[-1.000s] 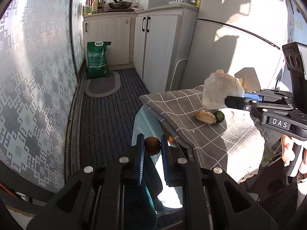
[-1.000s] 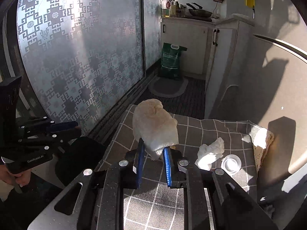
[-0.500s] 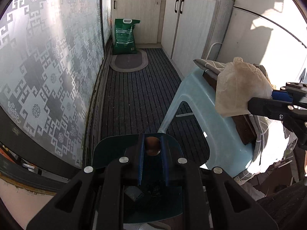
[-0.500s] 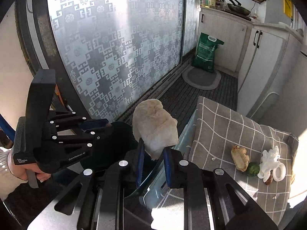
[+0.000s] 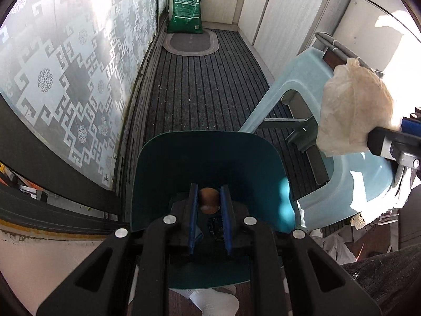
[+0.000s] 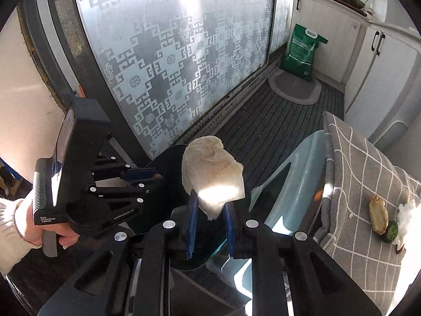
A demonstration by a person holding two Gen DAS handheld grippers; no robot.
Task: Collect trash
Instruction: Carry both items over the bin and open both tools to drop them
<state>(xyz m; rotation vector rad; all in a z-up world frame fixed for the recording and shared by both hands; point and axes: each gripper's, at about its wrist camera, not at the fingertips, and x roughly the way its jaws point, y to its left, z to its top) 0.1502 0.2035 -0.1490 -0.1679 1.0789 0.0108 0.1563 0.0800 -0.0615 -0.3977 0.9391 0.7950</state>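
My left gripper is shut on a small round brown piece of trash and hangs over the open teal bin on the floor. In the right wrist view the same gripper shows at the left, held by a hand. My right gripper is shut on a crumpled whitish bag, just right of the bin. The bag also shows at the right of the left wrist view. More scraps lie on the checked cloth: a tan peel, a green piece and white tissue.
A pale blue plastic stool under the checked cloth stands right of the bin. A patterned frosted glass door runs along the left. A green sack and an oval mat lie at the far end by white cabinets.
Both grippers swung left and down, away from the clothed stool to the teal bin. The brown piece and the whitish bag stayed gripped throughout.
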